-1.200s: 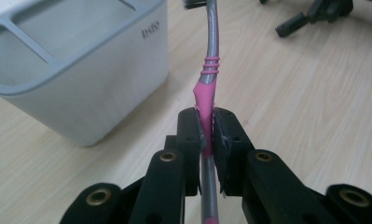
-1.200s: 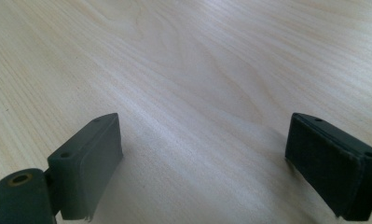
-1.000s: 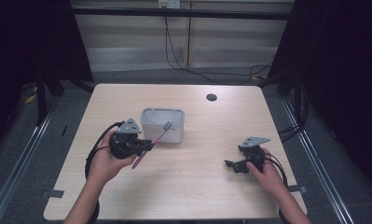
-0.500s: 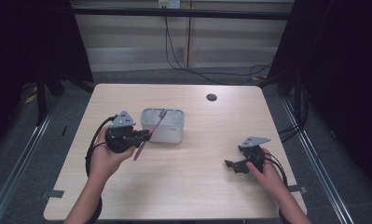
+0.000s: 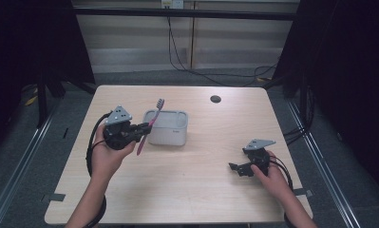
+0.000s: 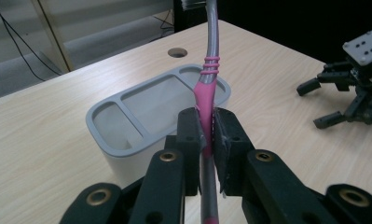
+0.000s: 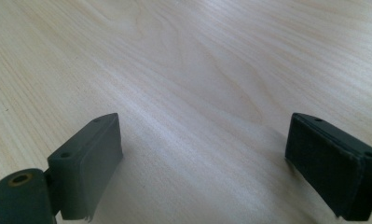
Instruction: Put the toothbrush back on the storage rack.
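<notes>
From the high view: the left gripper (image 5: 140,128) is up off the table (image 5: 196,190) on the left side, clamped on a pink and grey toothbrush (image 5: 149,124). The brush stands tilted, bristle head up and leaning toward the far side, handle end pointing down at the near left. It's just left of a grey holder (image 5: 168,127) with compartments, which sits on the table left of centre; the brush head overlaps the holder's left edge in the picture, but I can't tell if they touch. The right gripper (image 5: 235,168) is low at the near right of the table, well apart from all that, jaws spread with nothing in them. There's a small dark round hole (image 5: 215,99) in the tabletop on the far side.

Left gripper view: both black jaws pinch the toothbrush (image 6: 206,98) at its pink grip section, the grey neck rising up out the top of the picture. Behind it is the holder (image 6: 127,128), open top, three compartments, one wide one flanked by two small ones. The other gripper (image 6: 323,105) is off at the right.

Right gripper view: its pads (image 7: 93,161) stand wide apart over bare pale wood (image 7: 183,70).
</notes>
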Motion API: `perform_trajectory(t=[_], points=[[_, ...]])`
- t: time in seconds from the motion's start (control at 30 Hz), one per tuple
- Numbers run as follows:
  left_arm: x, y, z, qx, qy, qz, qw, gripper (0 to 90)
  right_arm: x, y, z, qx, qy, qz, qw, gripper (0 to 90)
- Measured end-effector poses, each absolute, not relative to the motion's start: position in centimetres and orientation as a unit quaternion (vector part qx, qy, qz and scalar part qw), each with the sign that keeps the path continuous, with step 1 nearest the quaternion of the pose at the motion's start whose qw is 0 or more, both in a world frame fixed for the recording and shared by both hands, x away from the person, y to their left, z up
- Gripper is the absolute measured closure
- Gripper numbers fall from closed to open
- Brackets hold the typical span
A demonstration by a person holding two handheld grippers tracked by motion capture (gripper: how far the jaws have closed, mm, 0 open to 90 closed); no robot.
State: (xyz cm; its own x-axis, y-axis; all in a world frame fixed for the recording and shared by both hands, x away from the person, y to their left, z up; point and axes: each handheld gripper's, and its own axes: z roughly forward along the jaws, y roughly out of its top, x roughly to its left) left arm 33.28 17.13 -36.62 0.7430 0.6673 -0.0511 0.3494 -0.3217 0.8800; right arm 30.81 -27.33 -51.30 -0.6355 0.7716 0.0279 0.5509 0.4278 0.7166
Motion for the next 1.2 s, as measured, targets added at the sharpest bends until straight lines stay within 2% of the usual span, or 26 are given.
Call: perform_trajectory(t=[1.2], points=[[35.6, 16.5, -35.2, 0.736, 0.364, 0.214, 0.53, 81.6, 30.8, -27.3, -51.3, 0.398, 0.831, 0.357, 0.154, 10.1]])
